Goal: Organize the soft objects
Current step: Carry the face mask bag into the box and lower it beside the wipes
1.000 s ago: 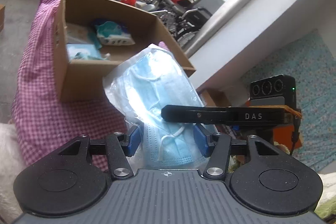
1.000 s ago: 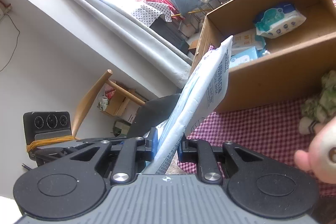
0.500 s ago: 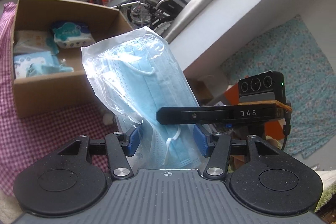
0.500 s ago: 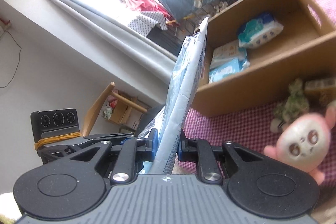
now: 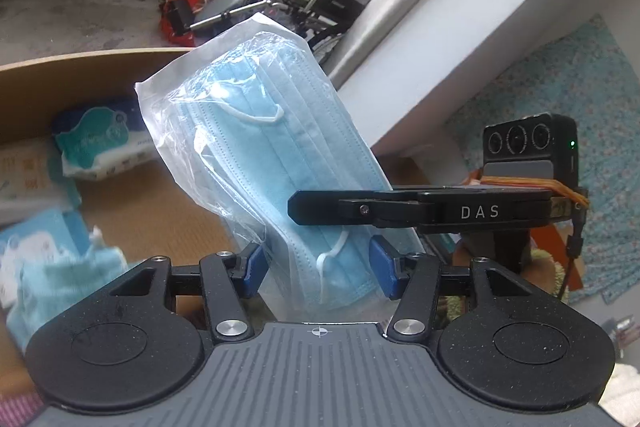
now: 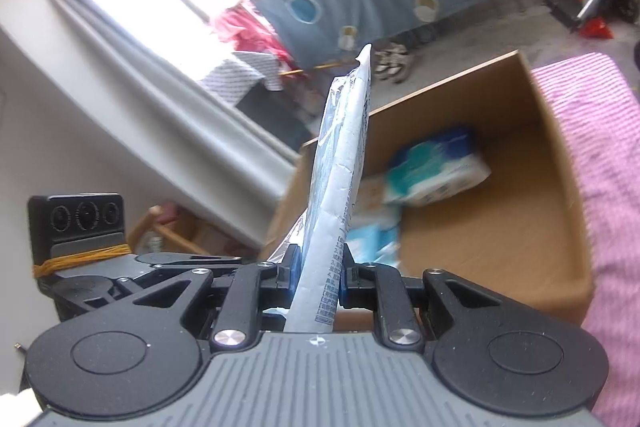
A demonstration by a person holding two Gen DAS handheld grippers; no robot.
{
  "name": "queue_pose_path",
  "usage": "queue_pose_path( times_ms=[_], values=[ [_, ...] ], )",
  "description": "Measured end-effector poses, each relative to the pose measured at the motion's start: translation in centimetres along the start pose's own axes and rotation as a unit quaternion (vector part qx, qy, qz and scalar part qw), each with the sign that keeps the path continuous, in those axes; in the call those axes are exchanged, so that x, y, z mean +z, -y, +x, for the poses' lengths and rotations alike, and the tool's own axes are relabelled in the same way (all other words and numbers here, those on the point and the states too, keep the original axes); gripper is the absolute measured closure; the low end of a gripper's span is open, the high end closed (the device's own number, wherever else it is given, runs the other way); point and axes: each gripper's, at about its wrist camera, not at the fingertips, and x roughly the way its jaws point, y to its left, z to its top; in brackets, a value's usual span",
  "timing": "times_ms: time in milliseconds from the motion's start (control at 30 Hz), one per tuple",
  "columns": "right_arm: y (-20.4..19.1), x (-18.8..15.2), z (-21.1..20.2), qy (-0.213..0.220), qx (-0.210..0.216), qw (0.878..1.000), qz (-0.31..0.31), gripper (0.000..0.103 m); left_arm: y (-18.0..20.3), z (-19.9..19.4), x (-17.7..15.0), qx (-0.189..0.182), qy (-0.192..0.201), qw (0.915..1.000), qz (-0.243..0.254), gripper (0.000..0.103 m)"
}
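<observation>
The right gripper (image 6: 316, 277) is clamped on the thin edge of the mask pack (image 6: 344, 167), which stands upright at frame centre, its top corner reaching above the box (image 6: 560, 163) rim. In the left view the pack (image 5: 260, 147) shows its broad face between the left gripper's (image 5: 318, 265) blue pads (image 5: 252, 263). These are spread wide on either side of it; whether they touch the plastic I cannot tell. The right gripper's finger crosses from the right, against the pack. The box lies open behind, with a wipes pack (image 6: 436, 171) at its far wall and bare cardboard floor at the lower right.
</observation>
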Motion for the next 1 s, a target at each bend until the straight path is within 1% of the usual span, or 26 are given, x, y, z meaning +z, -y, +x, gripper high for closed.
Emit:
queue_pose_path(
  times_ms=[133,267,333,467,533,633,667,767,800,833,867,967,1000],
  values=[
    [3.8,3.7,3.1,-0.016,-0.032,0.999,0.007,0.084,-2.6,4.2,3.2,0.007,-0.019,0.9997,-0.014,0.049],
    [6.6,5.8,6.5,-0.034,-0.086,0.996,-0.006,0.084,-5.5,8.4,5.3,0.015,-0.045,0.9981,-0.040,0.049],
    [7.5,6.3,7.8,-0.043,-0.113,0.992,-0.016,0.084,-6.9,10.3,6.0,0.021,-0.063,0.9963,-0.054,0.049],
    [8.9,6.9,9.9,-0.071,-0.156,0.985,-0.037,0.084,-8.8,13.4,7.2,0.034,-0.091,0.9933,-0.062,0.049],
    [9.3,6.9,10.6,-0.084,-0.169,0.981,-0.041,0.082,-9.4,14.5,7.2,0.040,-0.105,0.9915,-0.067,0.049],
    [9.0,6.9,11.4,-0.099,-0.204,0.972,-0.059,0.082,-9.7,15.4,7.3,0.046,-0.119,0.9895,-0.068,0.049],
    [8.7,6.8,11.4,-0.103,-0.206,0.971,-0.064,0.080,-9.7,15.5,7.2,0.045,-0.121,0.9894,-0.067,0.047],
    [7.5,6.7,11.5,-0.101,-0.231,0.964,-0.087,0.073,-9.2,15.1,7.0,0.049,-0.116,0.9902,-0.061,0.040],
    [7.0,6.7,11.5,-0.094,-0.245,0.960,-0.102,0.063,-9.1,14.9,6.9,0.051,-0.111,0.9907,-0.060,0.038],
    [6.6,6.8,11.5,-0.084,-0.260,0.955,-0.116,0.047,-9.0,14.1,6.7,0.050,-0.105,0.9914,-0.060,0.037],
    [6.1,6.8,11.3,-0.071,-0.272,0.951,-0.132,0.041,-8.8,13.8,6.6,0.049,-0.101,0.9920,-0.059,0.033],
    [5.2,7.2,10.9,-0.042,-0.302,0.937,-0.170,0.040,-8.1,12.0,6.5,0.051,-0.081,0.9938,-0.057,0.030],
    [4.9,7.2,10.6,-0.031,-0.305,0.935,-0.178,0.040,-7.9,11.2,6.4,0.051,-0.070,0.9947,-0.055,0.028]
  ],
)
